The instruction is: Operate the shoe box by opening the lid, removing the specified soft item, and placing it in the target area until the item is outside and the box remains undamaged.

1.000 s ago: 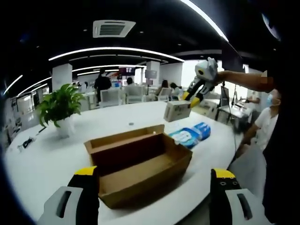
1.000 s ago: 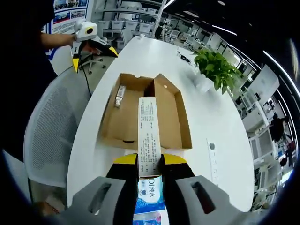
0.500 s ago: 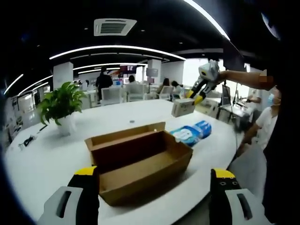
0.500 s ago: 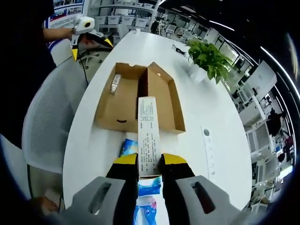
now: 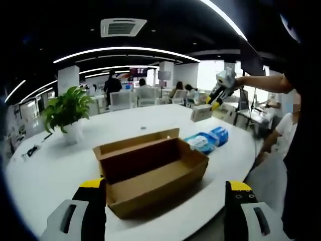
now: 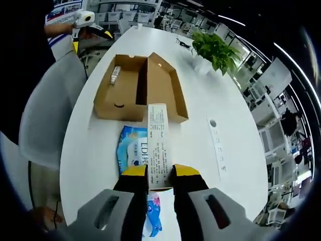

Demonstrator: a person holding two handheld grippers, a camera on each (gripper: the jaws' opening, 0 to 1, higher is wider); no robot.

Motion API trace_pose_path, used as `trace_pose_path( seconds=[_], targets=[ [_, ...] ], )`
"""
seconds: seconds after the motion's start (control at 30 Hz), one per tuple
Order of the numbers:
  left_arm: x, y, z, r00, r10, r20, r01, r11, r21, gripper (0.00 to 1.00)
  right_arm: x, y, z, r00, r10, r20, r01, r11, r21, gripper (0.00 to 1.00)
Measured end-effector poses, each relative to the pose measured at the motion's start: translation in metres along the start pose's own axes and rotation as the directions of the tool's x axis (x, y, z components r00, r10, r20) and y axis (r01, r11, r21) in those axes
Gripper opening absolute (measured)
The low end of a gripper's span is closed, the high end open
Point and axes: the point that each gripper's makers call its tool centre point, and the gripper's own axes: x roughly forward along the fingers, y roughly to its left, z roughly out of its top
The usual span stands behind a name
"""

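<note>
"LDI" on blue pack [image 6: 131, 150]

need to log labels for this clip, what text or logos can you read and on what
"LDI": blue pack of tissues on the table, beside the shoe box.
White carton held in the right gripper: dense print, too small to read.
Dark mark on the shoe box front wall: a logo, unreadable.
Posters behind the left gripper: blurred.

Open shoe box [image 6: 138, 88], blue soft pack [image 6: 131, 150] beside
</note>
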Motion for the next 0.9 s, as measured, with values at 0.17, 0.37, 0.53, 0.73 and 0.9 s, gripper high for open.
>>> trace_pose_path(
  seconds=[0.17,0.37,0.53,0.73,0.9],
  targets=[
    [0.000,0.000,-0.002,1.000,0.005,-0.012,-0.005,1.000,-0.004,1.00,-0.001,-0.006,-0.018,1.000,-0.008,-0.023,0.008,1.000,0.016,0.16],
    [0.002,0.003,-0.006,0.999,0.015,-0.031,-0.015,1.000,-0.005,1.00,0.004,-0.018,-0.049,0.998,-0.008,-0.056,0.009,1.000,0.025,0.16],
    [0.004,0.005,-0.006,0.999,0.019,-0.042,-0.019,1.000,-0.004,1.00,0.007,-0.022,-0.062,0.997,-0.002,-0.075,0.005,1.000,0.029,0.16],
    [0.006,0.008,-0.009,0.998,0.022,-0.066,-0.022,1.000,0.001,1.00,0.013,-0.026,-0.085,0.993,0.007,-0.114,-0.002,0.999,0.038,0.16],
    [0.010,0.008,-0.011,0.996,0.016,-0.085,-0.016,1.000,0.001,0.99,0.019,-0.025,-0.106,0.990,0.015,-0.139,-0.007,0.998,0.059,0.16]
  ],
)
